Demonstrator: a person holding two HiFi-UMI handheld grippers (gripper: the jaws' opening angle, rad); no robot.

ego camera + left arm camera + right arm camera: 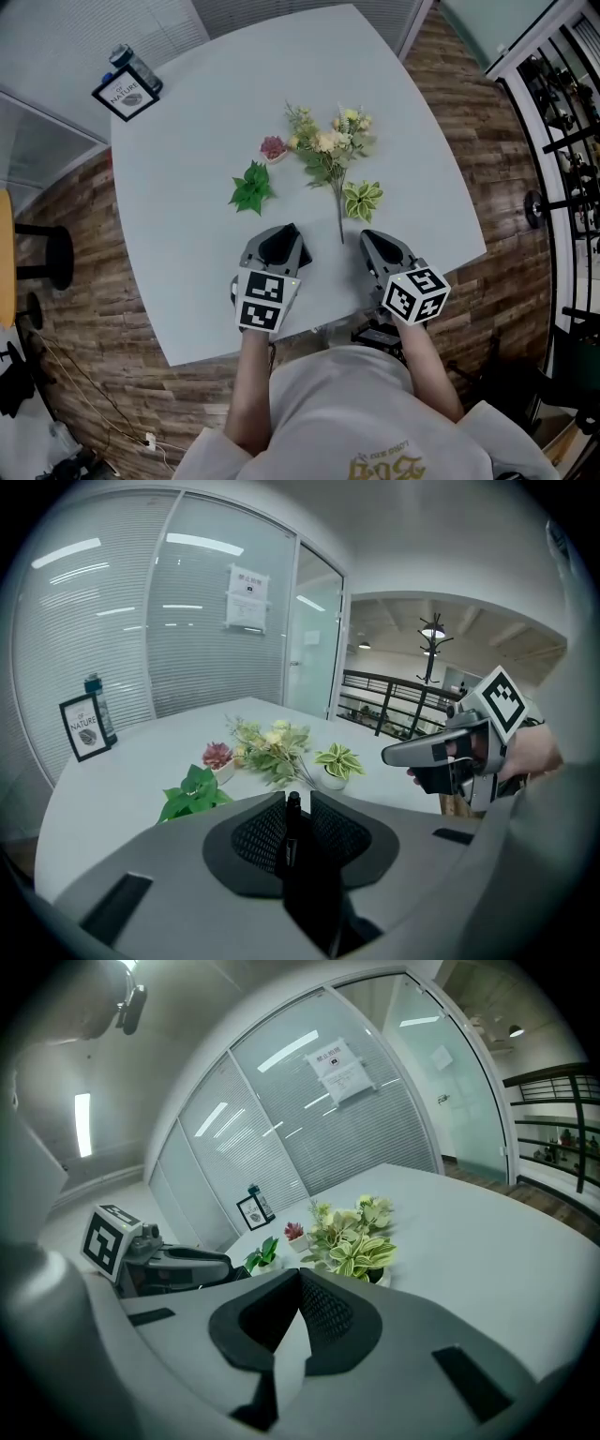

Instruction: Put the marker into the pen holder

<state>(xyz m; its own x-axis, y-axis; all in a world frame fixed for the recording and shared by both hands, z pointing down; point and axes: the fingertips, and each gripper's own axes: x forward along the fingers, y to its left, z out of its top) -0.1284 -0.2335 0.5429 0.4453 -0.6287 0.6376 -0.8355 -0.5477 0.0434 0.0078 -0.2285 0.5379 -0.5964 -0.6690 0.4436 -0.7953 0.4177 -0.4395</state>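
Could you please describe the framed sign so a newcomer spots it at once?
Find the far left corner of the table. The framed sign stands there beside a bottle, apart from the plants. It alone is flat, black-framed and printed NATURE.

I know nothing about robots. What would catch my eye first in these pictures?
Probably the two hand-held devices with patterned cubes at the near edge of the pale table. The left tongs grip a black marker, and the right tongs are shut and empty. Next comes the cluster at mid-table, a bunch of pale flowers among small potted greens, and then a framed sign at the far left corner.
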